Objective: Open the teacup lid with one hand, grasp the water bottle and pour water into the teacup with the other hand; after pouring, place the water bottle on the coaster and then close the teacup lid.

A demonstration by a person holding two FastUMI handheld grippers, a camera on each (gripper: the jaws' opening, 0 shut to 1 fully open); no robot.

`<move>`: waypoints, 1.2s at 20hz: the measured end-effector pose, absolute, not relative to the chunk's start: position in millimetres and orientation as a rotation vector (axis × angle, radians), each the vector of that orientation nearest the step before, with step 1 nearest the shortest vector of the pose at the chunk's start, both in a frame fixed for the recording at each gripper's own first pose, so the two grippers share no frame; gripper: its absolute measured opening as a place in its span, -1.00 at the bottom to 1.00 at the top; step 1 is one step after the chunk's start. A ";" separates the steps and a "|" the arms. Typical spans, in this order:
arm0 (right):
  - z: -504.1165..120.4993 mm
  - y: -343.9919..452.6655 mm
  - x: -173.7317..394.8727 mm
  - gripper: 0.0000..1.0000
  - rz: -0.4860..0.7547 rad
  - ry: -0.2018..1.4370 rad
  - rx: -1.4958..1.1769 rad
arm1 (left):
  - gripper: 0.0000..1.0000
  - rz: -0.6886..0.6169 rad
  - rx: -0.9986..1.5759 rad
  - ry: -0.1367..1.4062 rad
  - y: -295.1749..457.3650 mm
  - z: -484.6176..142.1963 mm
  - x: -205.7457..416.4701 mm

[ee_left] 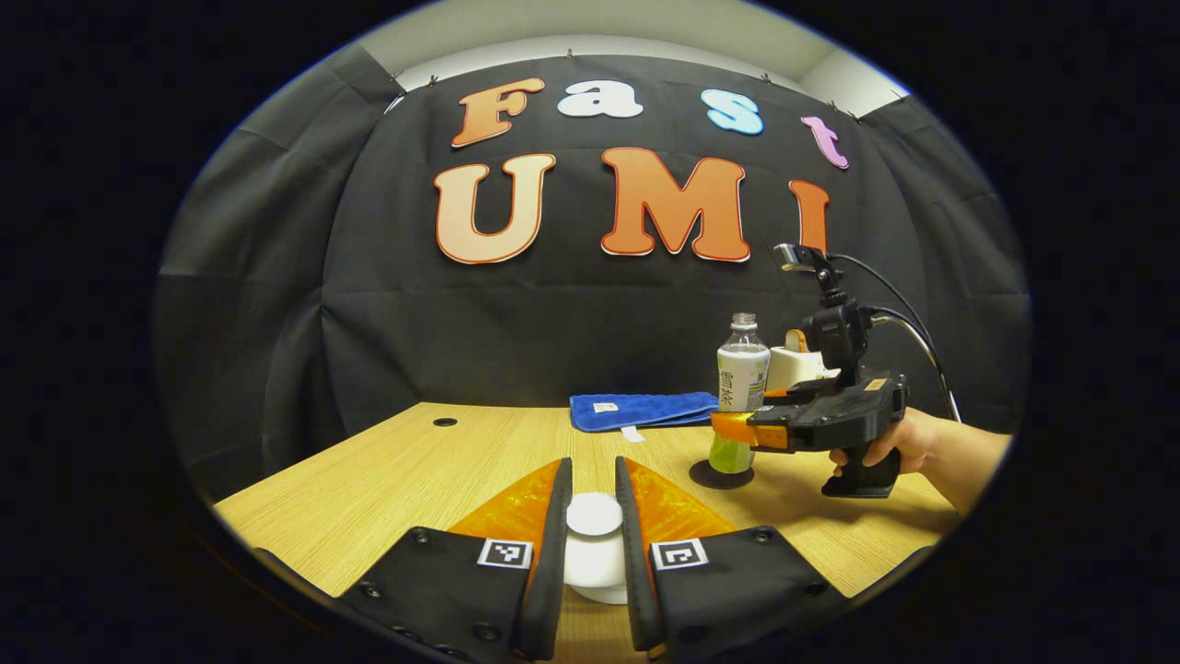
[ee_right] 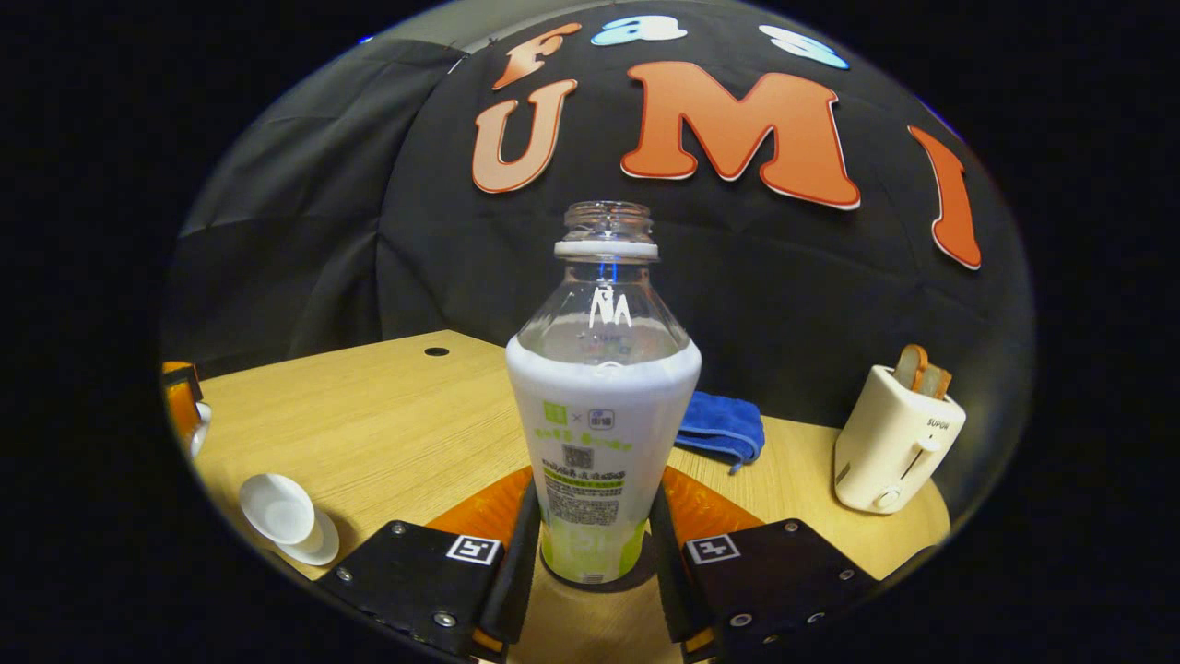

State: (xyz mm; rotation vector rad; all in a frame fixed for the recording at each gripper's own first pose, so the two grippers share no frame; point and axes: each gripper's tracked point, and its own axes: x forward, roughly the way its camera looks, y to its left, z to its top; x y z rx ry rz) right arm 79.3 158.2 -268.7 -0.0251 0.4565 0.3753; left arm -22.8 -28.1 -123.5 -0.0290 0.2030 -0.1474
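Observation:
The clear water bottle (ee_right: 595, 433), capless with a white and green label, stands upright on the dark round coaster (ee_left: 721, 476). My right gripper (ee_right: 595, 475) is shut on the bottle's lower body, one finger on each side. From the left gripper view, that right gripper (ee_left: 733, 429) grips the bottle (ee_left: 742, 373) from the right, held by a hand (ee_left: 908, 438). My left gripper (ee_left: 593, 480) is shut on the white teacup lid (ee_left: 594, 544), low over the near table. The white teacup (ee_right: 278, 509) sits uncovered on its saucer at the lower left of the right gripper view.
A blue towel (ee_left: 641, 409) lies at the back of the wooden table (ee_left: 442, 480). A cream toaster (ee_right: 892, 452) with bread in it stands at the right, behind the bottle. A small hole (ee_left: 444, 421) marks the table's far left.

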 end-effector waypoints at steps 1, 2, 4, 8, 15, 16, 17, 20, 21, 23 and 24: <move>-272.3 158.5 82.7 0.17 0.370 0.464 -0.014 | -0.34 -0.148 -0.030 0.205 -28.3 -124.1 -23.1; -275.3 159.4 84.3 0.17 0.367 0.471 -0.013 | -0.34 -0.145 -0.029 0.207 -28.1 -124.4 -22.9; -284.2 161.0 85.4 0.17 0.360 0.493 -0.012 | -0.33 -0.146 -0.030 0.209 -28.2 -124.9 -23.2; -298.6 156.1 89.8 0.11 0.337 0.528 0.000 | -0.34 -0.136 -0.036 0.211 -24.7 -126.8 -22.4; -314.3 152.5 92.3 0.36 0.313 0.573 0.009 | -0.33 -0.138 -0.053 0.228 -27.5 -135.1 -15.6; -317.5 153.1 89.4 0.37 0.315 0.591 0.017 | -0.34 -0.144 -0.063 0.234 -28.7 -137.1 -14.1; -317.5 153.0 89.6 0.39 0.316 0.597 0.021 | -0.37 -0.148 -0.073 0.241 -30.8 -139.7 -12.8; -304.5 144.8 91.7 0.61 0.301 0.563 0.004 | -0.34 -0.147 -0.080 0.259 -30.9 -147.7 -8.5; -299.3 143.8 90.1 0.75 0.307 0.553 0.001 | -0.34 -0.151 -0.083 0.261 -32.6 -147.1 -7.4; -288.5 141.1 81.9 0.92 0.325 0.540 0.000 | -0.34 -0.162 -0.092 0.267 -37.6 -148.6 -3.8; -282.7 137.3 76.7 0.93 0.332 0.533 -0.003 | -0.33 -0.166 -0.095 0.274 -39.5 -151.0 -2.7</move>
